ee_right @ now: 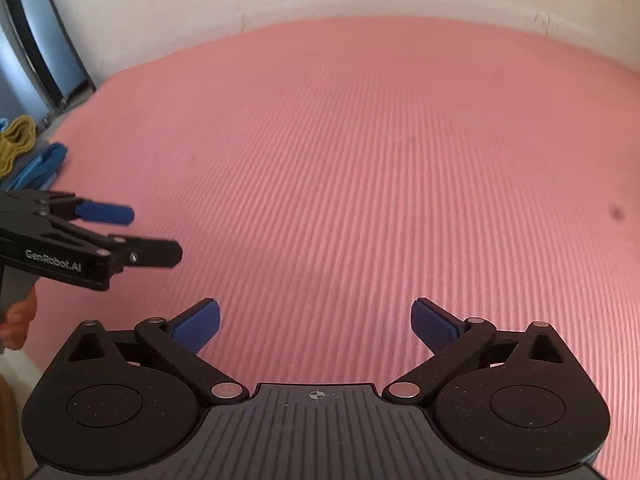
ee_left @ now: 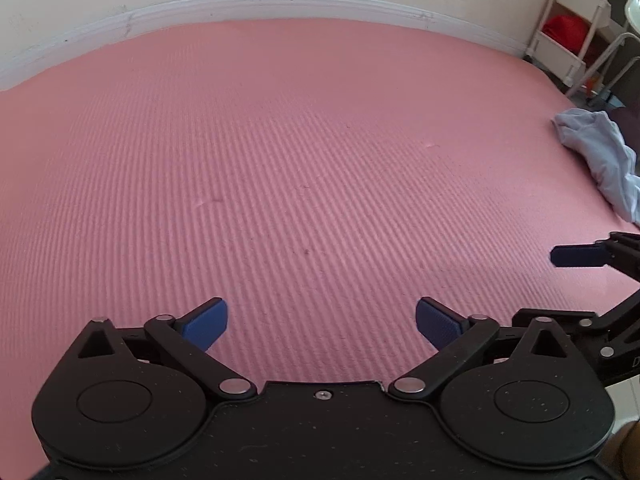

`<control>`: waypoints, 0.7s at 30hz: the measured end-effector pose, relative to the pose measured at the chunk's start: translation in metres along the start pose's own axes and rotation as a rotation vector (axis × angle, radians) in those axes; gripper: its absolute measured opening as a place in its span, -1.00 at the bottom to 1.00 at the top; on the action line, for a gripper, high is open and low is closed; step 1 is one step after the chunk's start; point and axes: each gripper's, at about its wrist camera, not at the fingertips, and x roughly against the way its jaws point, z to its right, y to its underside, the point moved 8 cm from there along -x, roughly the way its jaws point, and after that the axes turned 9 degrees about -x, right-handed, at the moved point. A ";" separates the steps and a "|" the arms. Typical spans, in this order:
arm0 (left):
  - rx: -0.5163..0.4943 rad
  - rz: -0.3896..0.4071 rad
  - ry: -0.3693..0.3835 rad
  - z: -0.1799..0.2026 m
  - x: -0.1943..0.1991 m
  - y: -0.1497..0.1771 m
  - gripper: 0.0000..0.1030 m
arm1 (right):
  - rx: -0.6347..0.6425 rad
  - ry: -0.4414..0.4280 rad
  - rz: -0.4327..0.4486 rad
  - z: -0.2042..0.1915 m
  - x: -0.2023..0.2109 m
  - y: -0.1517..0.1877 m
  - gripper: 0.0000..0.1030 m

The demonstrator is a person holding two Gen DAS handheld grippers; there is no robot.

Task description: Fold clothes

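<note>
Pink ribbed mat (ee_left: 280,152) fills both views, running back to a pale wall. At its left edge, in the right wrist view, lie folded blue cloth (ee_right: 42,166) and yellow-green cloth (ee_right: 14,144). Just beside them hovers the left gripper (ee_left: 322,322), its blue fingers (ee_left: 206,326) spread wide and empty. Next comes the right gripper (ee_right: 316,322), likewise wide open, holding nothing. Far right on the mat lies a crumpled pale-blue garment (ee_left: 604,156), well apart from both.

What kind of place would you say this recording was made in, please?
Probably a room at home, set up for folding on the floor: a pink ribbed mat lies against a white baseboard, a white shelf cart stands in the corner, and a crumpled pale garment waits.
</note>
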 end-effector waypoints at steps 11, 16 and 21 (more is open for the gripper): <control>-0.010 -0.021 -0.050 -0.002 -0.008 0.015 0.97 | -0.016 0.110 0.128 0.019 -0.001 -0.001 1.00; -0.007 -0.031 -0.070 -0.004 -0.013 0.018 0.97 | -0.025 0.133 0.144 0.025 -0.003 0.002 1.00; -0.032 -0.040 -0.146 -0.003 -0.018 0.021 0.98 | -0.039 0.161 0.150 0.030 -0.008 0.004 1.00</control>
